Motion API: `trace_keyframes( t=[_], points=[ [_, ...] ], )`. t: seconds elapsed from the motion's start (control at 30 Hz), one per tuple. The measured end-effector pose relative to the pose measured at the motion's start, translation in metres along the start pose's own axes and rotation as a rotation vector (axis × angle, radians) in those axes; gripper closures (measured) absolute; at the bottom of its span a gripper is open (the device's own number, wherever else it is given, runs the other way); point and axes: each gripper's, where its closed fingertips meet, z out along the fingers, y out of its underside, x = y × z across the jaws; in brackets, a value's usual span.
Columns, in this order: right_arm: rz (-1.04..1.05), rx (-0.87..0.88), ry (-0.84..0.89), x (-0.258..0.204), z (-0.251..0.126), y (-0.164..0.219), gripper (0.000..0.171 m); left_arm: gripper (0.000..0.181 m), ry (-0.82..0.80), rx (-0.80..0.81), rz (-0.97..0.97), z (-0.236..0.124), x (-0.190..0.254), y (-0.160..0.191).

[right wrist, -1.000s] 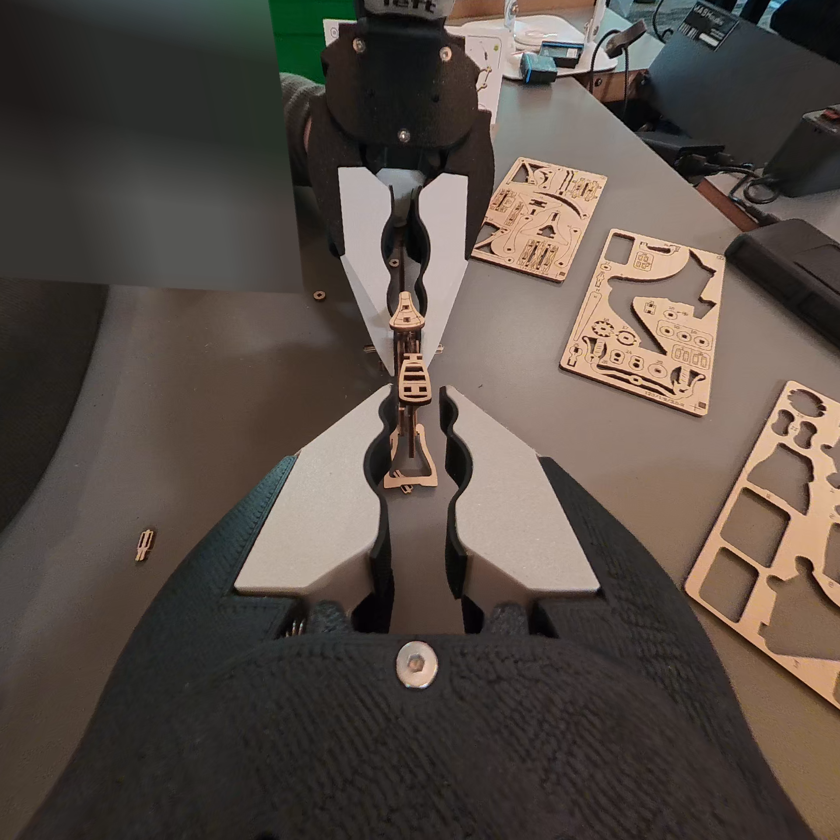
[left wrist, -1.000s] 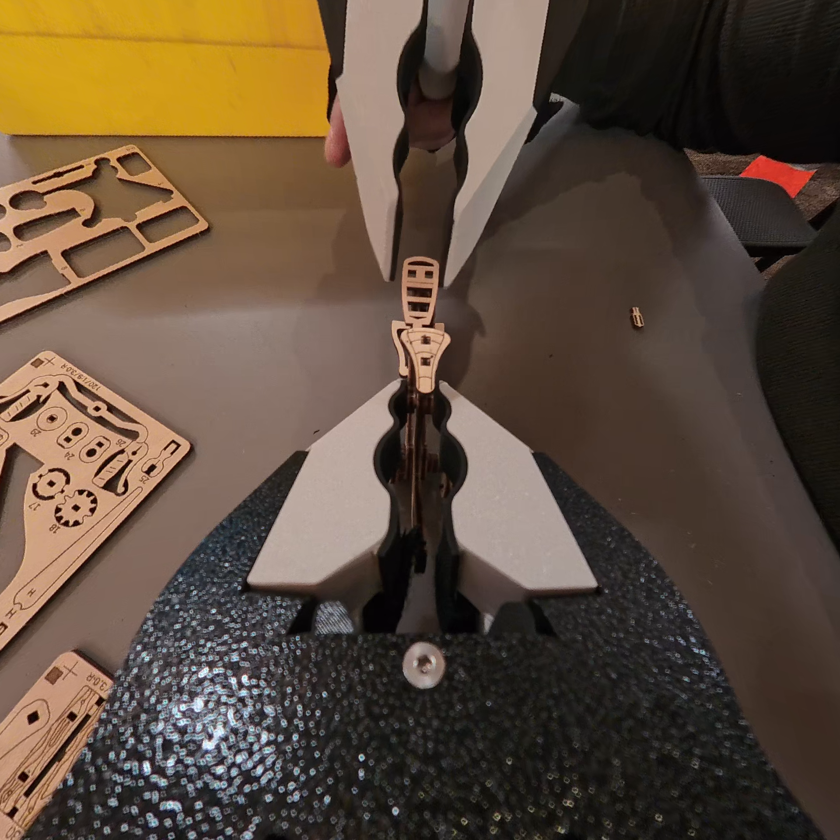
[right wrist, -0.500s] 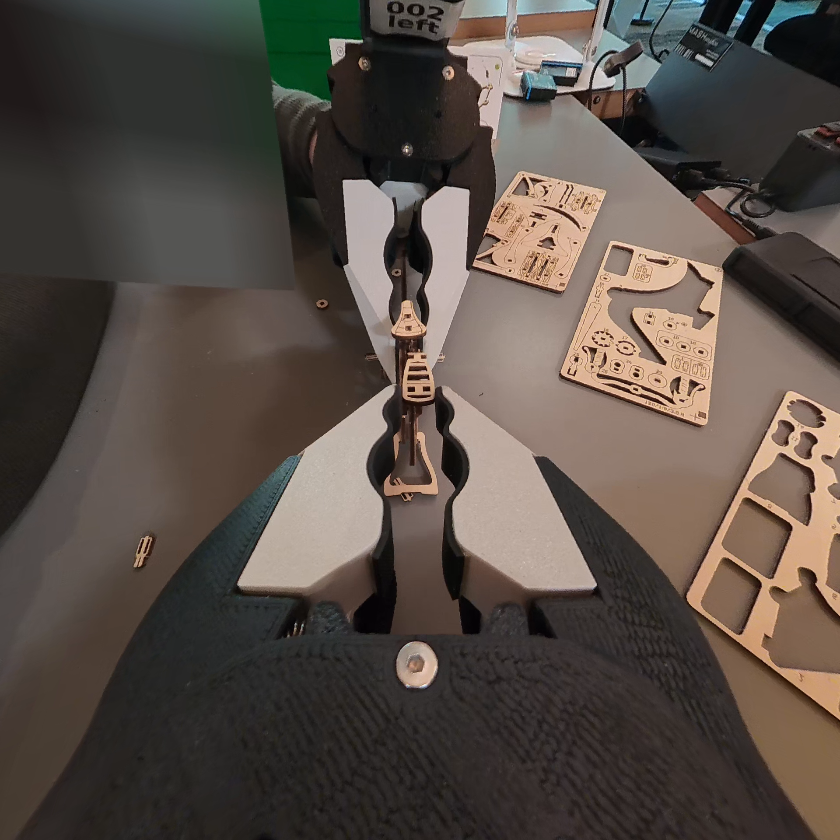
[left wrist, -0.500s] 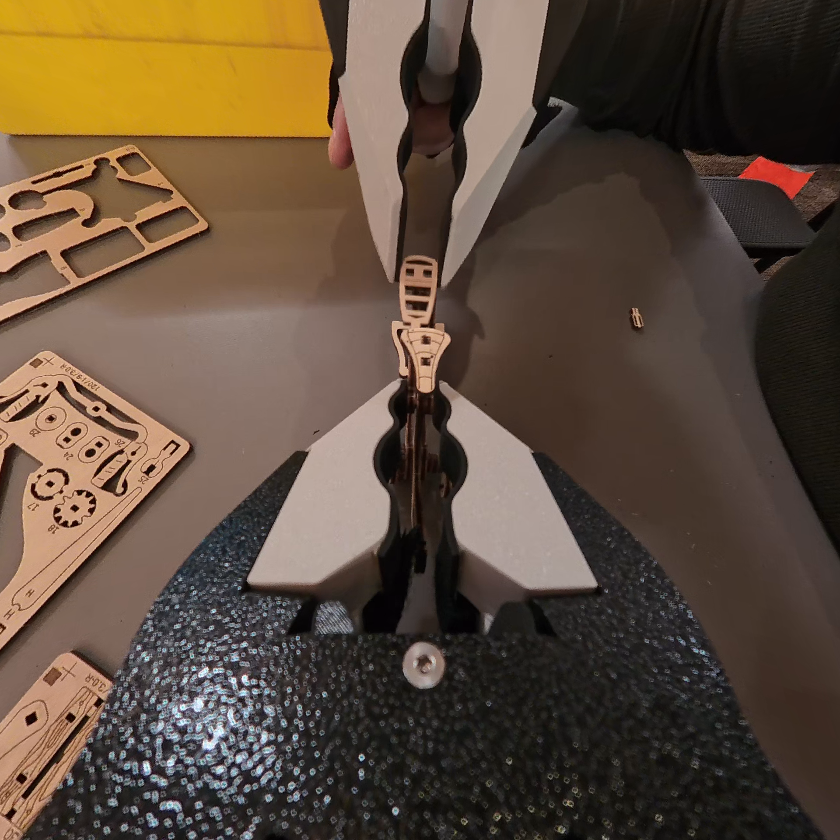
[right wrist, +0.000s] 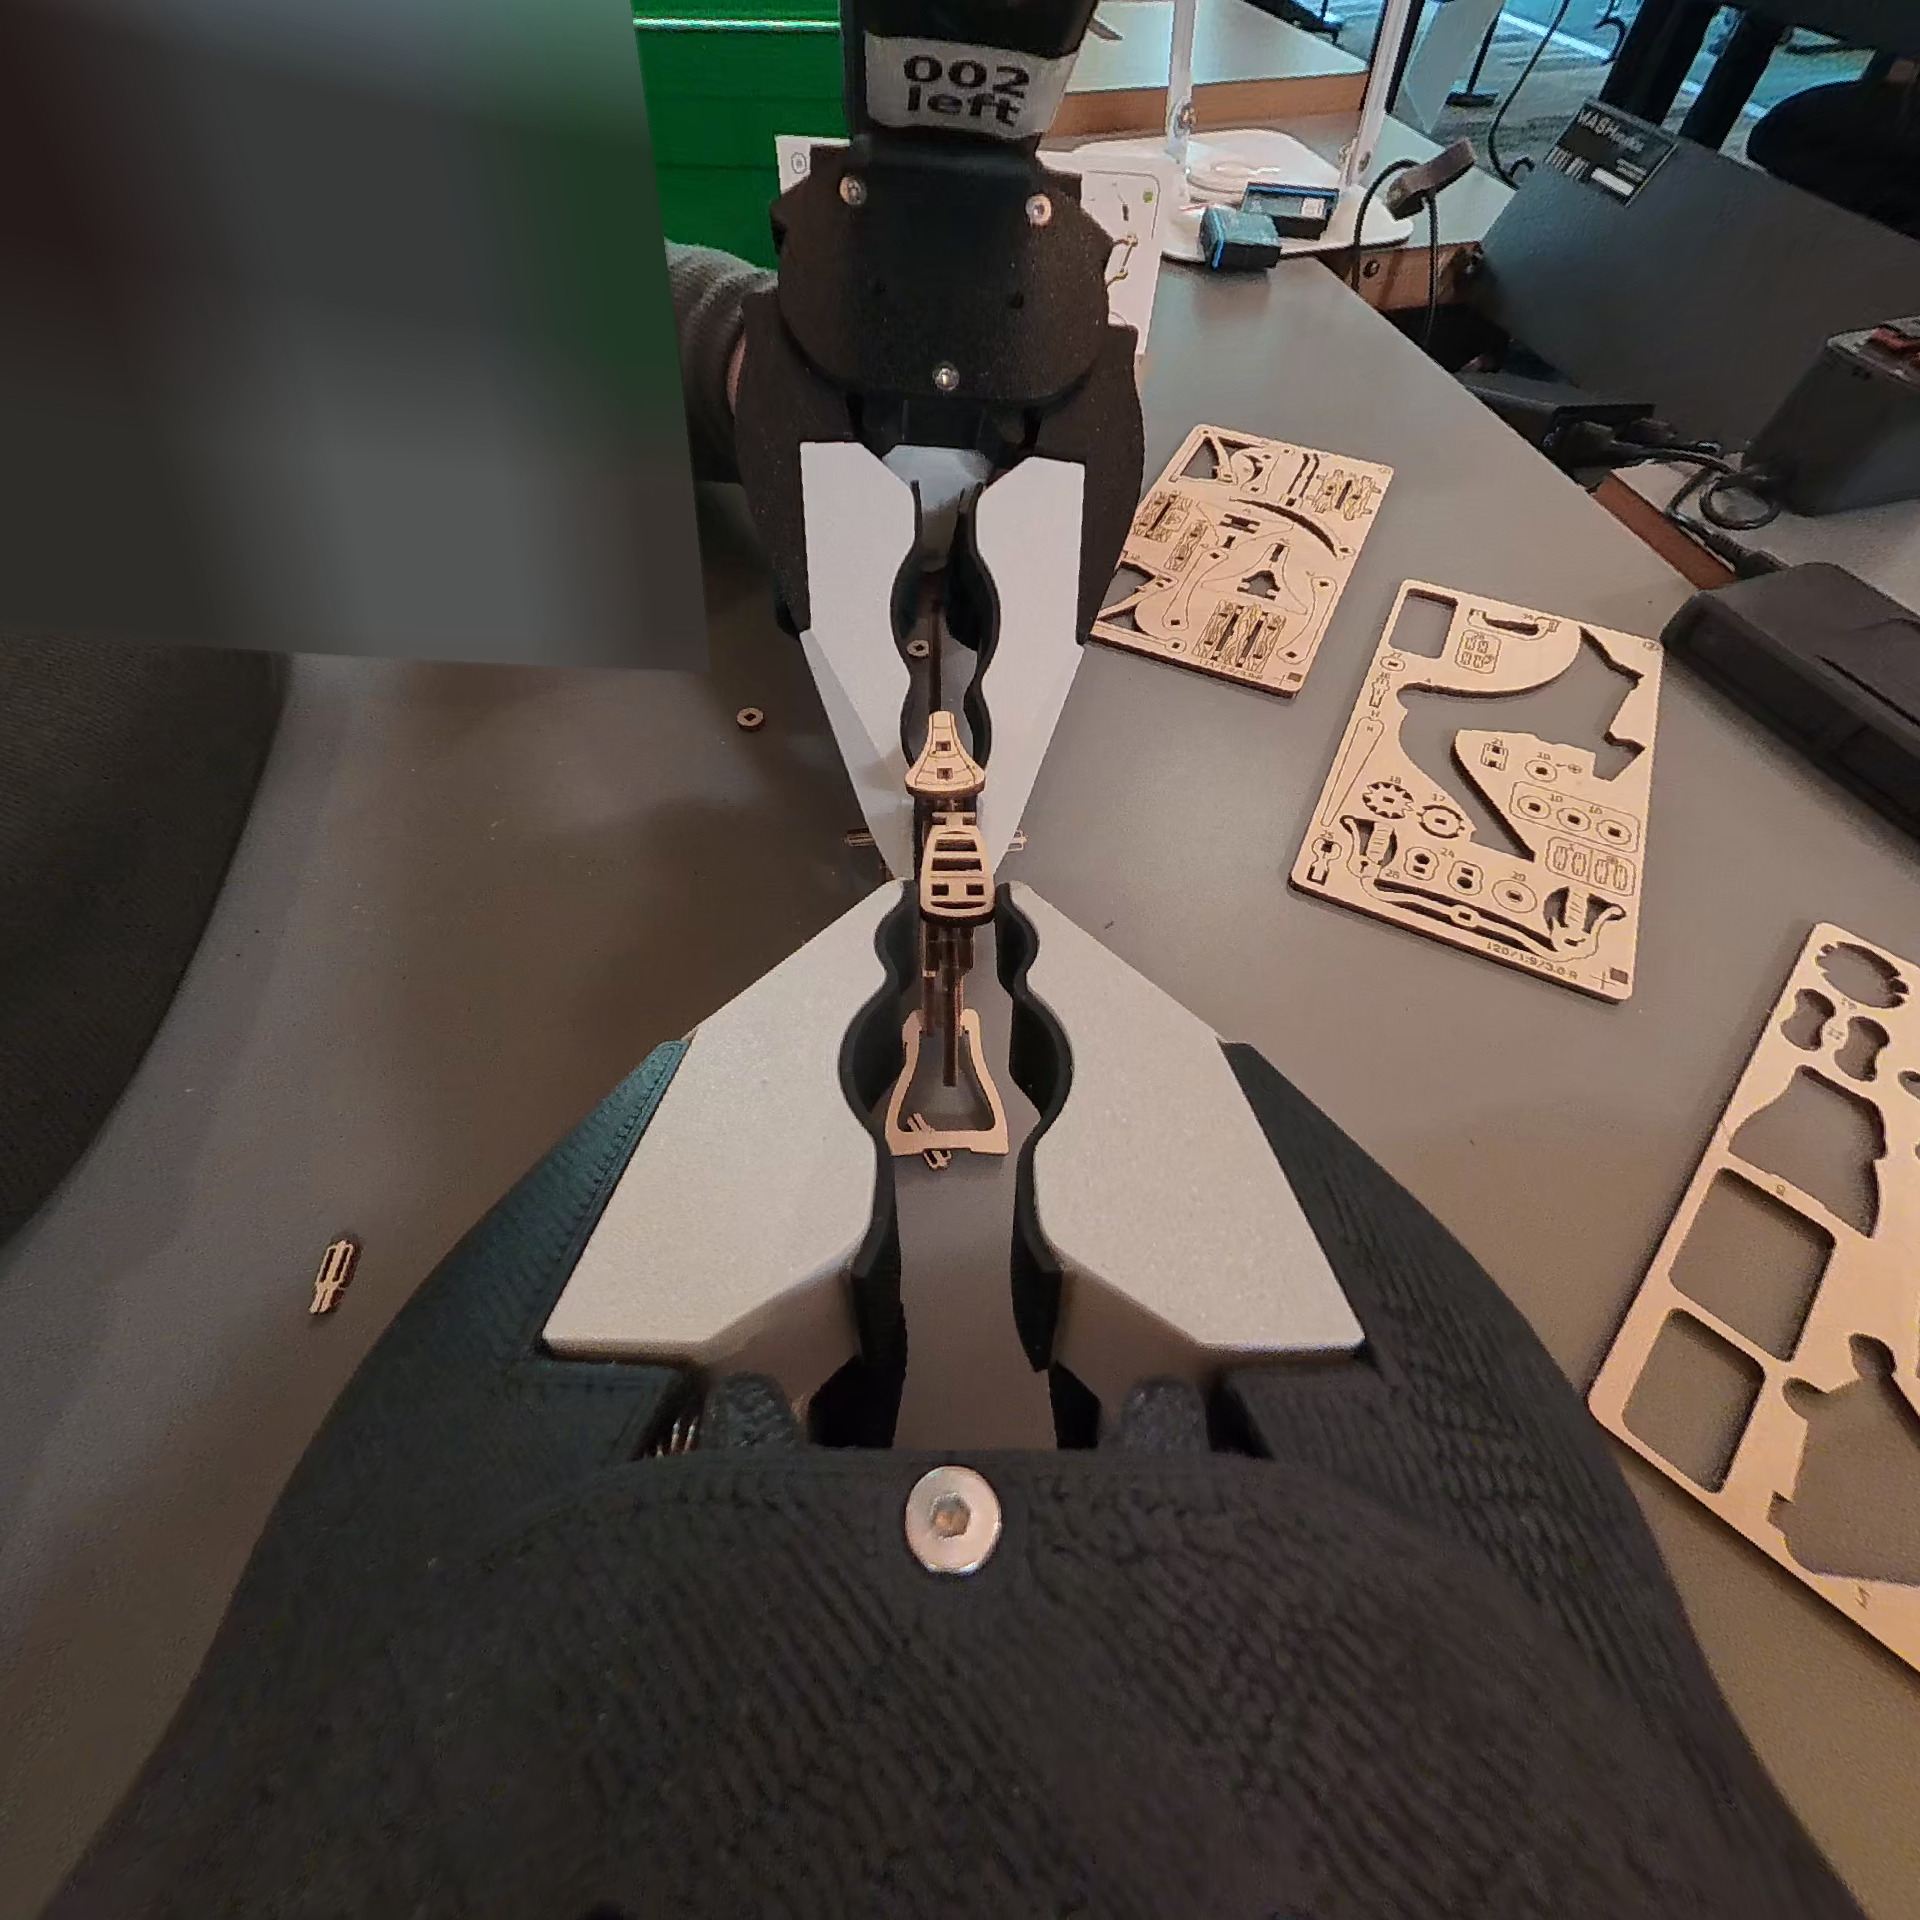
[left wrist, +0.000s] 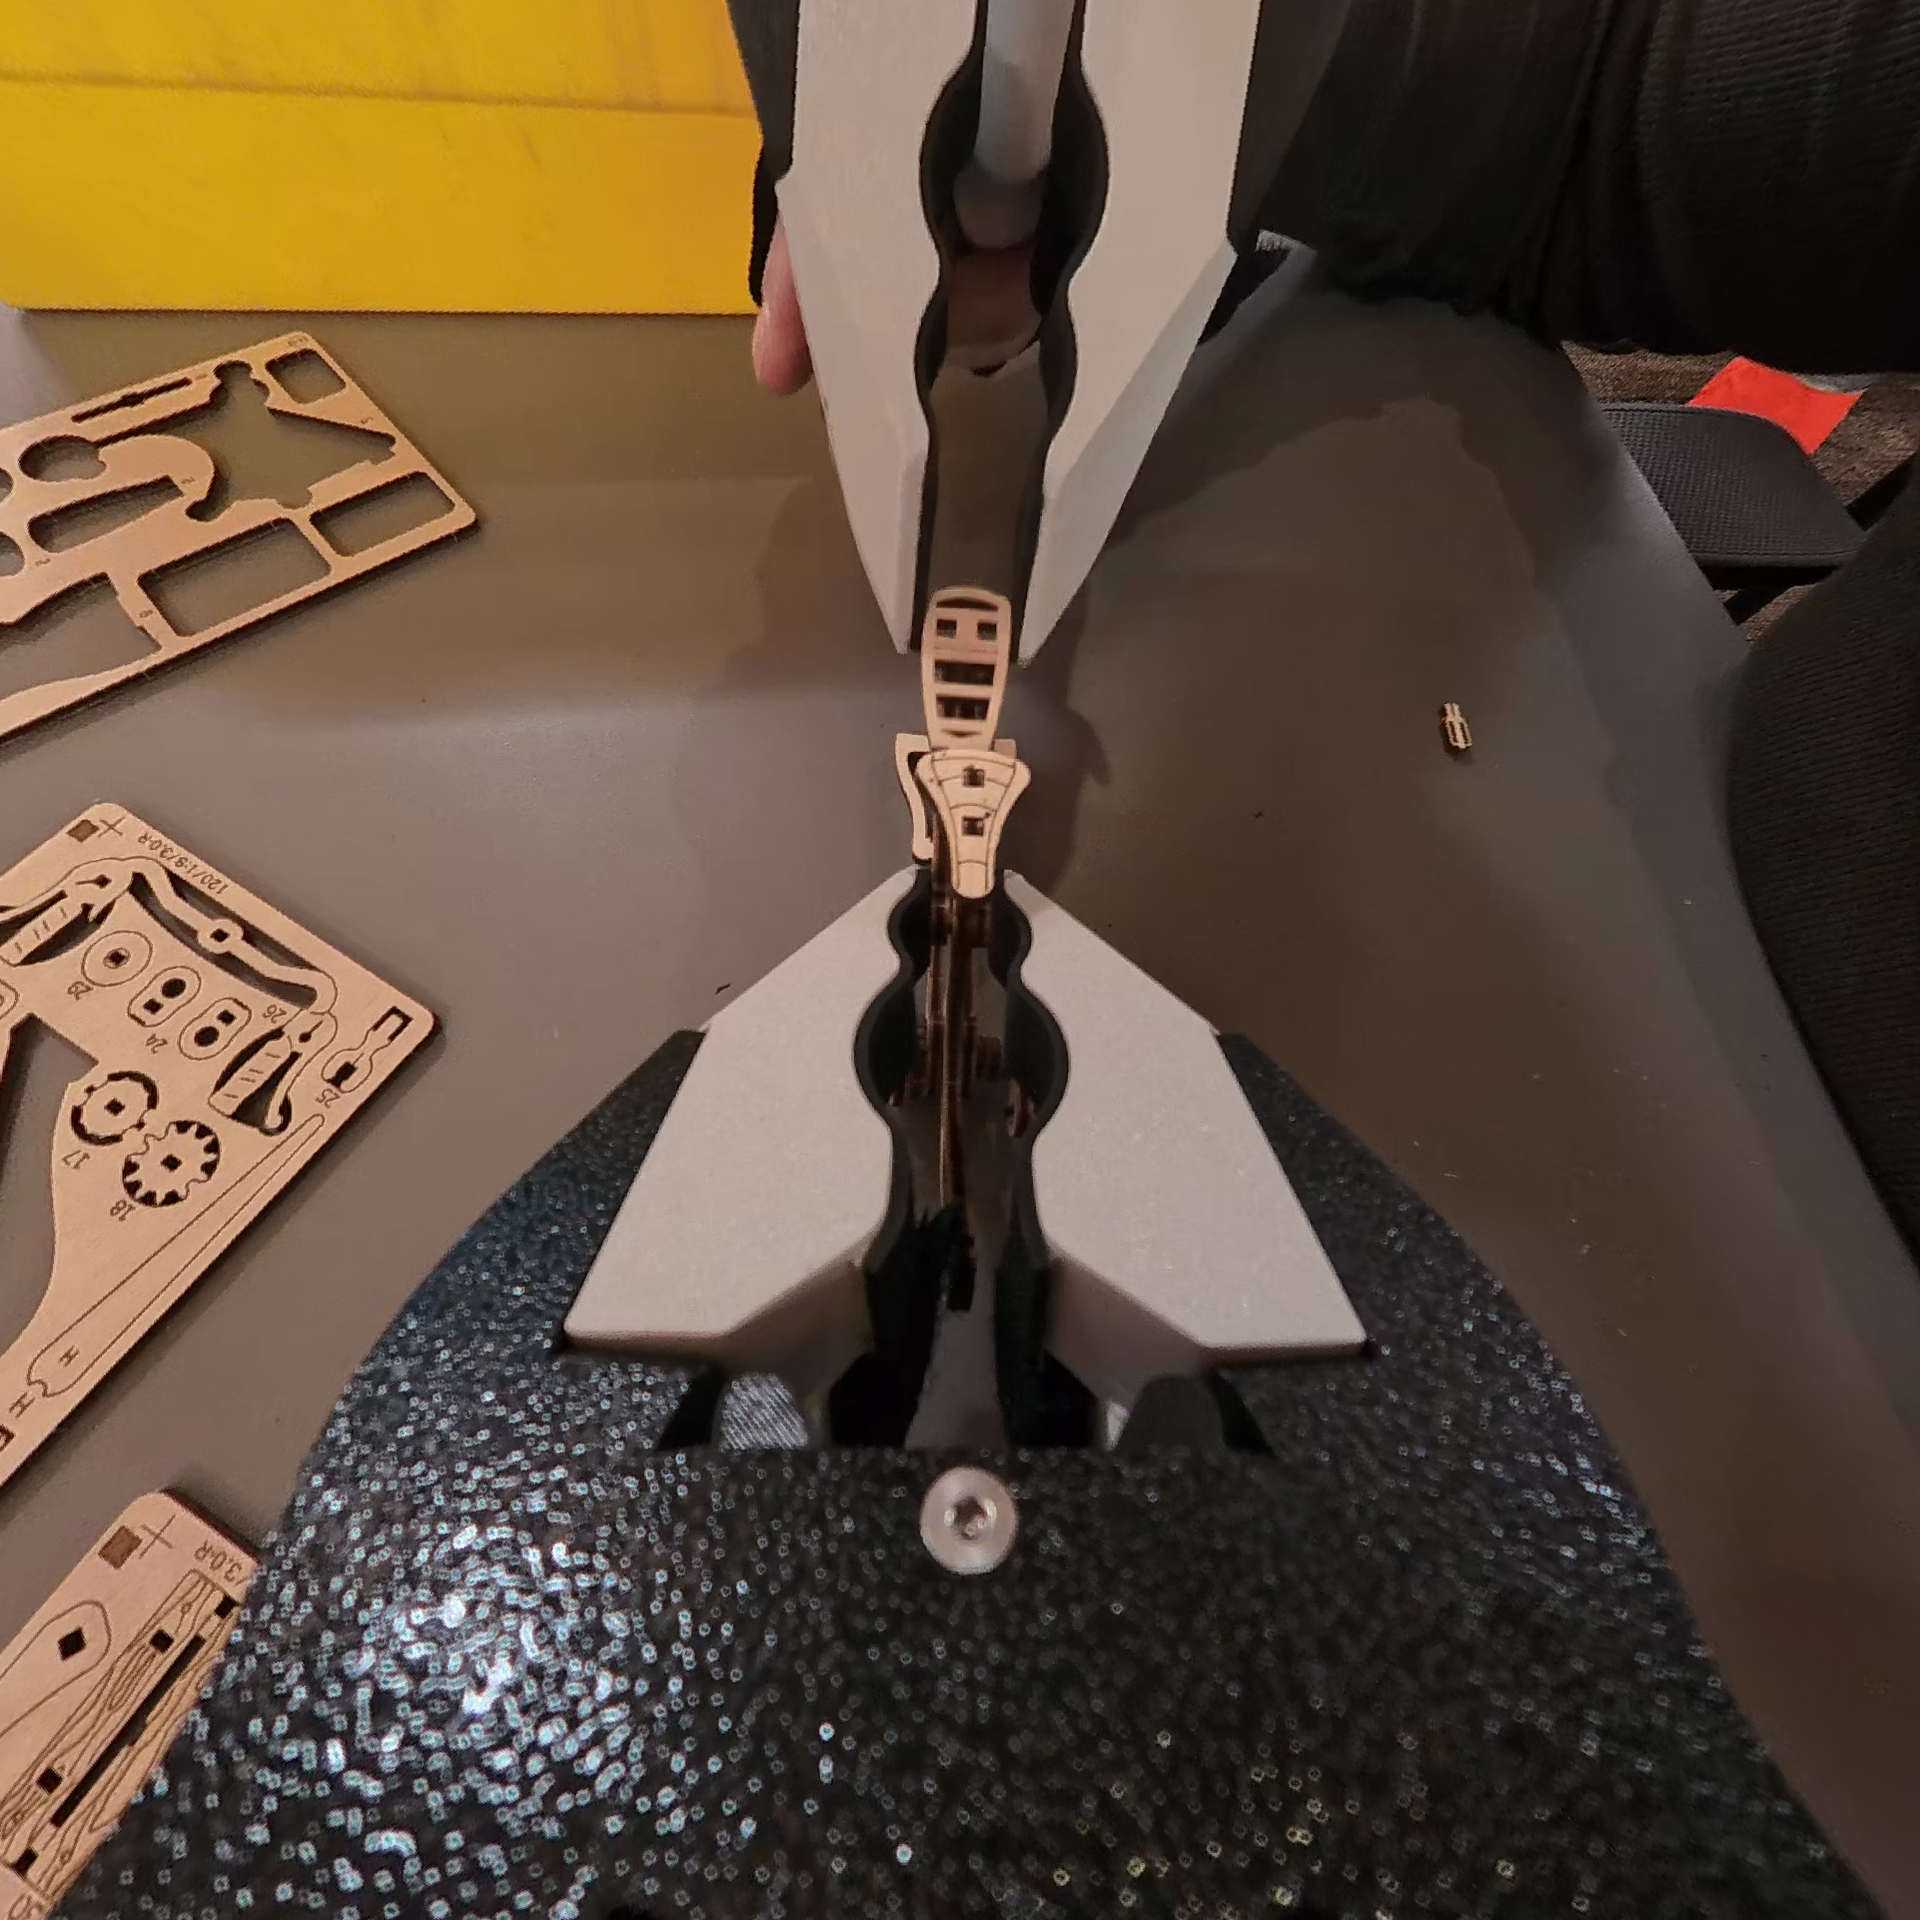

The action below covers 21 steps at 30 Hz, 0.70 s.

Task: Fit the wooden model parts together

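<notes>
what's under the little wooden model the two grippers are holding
Under the wooden model, bare grey table and the model's shadow show between the right gripper fingers. The left gripper fingers cover the stretch beneath the model's other end.

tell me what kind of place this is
Probably an office or lab workbench used for hobby assembly. A grey table holds laser-cut wooden sheets; behind are cables, black equipment cases and further desks.

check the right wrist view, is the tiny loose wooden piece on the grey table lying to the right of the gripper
No, the tiny loose wooden piece lies on the grey table left of the right gripper.
</notes>
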Motion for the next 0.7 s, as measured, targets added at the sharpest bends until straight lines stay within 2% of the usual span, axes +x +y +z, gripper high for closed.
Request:
trace_keyframes(
  t=[0.7],
  points=[
    [-0.042, -0.034, 0.002, -0.0011, 0.0030, 0.0063, 0.159, 0.173, -0.001, -0.001, 0.003, -0.0001, 0.0001, 0.0000]
  ],
)
